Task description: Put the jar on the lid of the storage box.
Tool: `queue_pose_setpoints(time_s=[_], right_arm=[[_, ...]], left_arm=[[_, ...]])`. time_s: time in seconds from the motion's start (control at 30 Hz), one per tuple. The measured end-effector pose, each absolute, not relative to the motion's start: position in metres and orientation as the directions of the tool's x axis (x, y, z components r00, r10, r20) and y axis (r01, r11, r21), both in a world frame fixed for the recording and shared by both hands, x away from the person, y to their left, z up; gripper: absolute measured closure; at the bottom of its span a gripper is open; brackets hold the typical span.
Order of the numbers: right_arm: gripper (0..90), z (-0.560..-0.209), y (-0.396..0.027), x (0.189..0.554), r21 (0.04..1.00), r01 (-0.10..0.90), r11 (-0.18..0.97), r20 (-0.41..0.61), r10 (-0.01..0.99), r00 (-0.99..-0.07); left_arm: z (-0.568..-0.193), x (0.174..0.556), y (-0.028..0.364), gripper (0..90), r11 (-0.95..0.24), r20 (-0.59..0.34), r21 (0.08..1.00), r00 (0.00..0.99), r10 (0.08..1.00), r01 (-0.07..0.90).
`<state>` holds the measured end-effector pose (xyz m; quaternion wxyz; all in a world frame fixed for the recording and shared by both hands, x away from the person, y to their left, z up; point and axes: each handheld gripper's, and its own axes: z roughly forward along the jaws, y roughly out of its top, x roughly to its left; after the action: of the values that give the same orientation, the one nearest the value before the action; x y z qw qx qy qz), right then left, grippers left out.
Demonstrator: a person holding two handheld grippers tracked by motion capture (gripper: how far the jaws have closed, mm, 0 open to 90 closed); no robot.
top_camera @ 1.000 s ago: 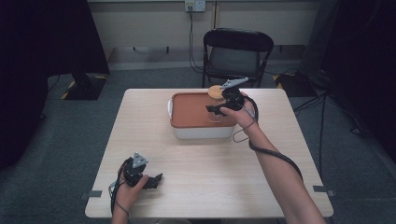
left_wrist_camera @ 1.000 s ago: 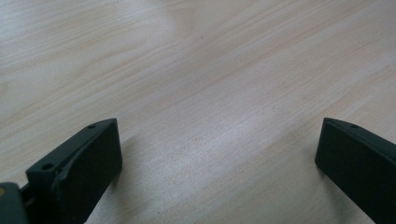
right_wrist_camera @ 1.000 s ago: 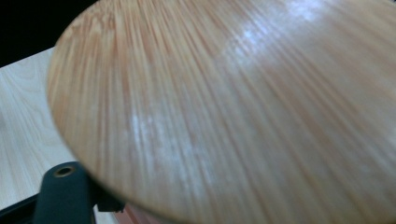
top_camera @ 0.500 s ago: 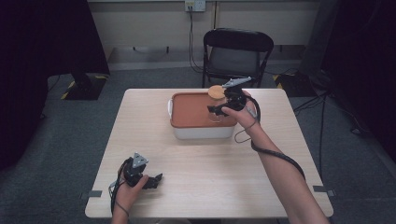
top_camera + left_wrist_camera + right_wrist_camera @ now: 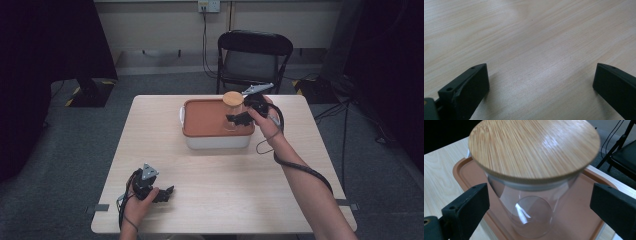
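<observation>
Glass jar (image 5: 531,202) with a bamboo lid (image 5: 534,147) stands on the orange box lid (image 5: 210,120), at the tabletop's 12 o'clock. Right gripper (image 5: 235,119) jaws, just opened, straddle it wide without touching; pulling back crookedly could tip it. Left gripper (image 5: 162,192) rests open at 7 o'clock.

No text, label, brand, number or sign can be read anywhere: not on the clear glass jar with round bamboo lid (image 5: 534,152), the terracotta-lidded white box (image 5: 210,120), or the pale wooden desk (image 5: 225,190).
</observation>
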<state>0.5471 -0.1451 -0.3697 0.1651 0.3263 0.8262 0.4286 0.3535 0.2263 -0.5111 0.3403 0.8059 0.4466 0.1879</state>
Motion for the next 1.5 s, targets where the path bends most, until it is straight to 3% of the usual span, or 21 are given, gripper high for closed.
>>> queue_pose_setpoints(time_s=[1.5], right_arm=[[3.3,-0.37,-0.161,0.525,0.81,0.393,0.435,-0.002,0.673,-0.74]], left_arm=[[-0.511,0.354,0.226,0.1,-0.37,-0.001,0.716,0.531,0.848,0.592]])
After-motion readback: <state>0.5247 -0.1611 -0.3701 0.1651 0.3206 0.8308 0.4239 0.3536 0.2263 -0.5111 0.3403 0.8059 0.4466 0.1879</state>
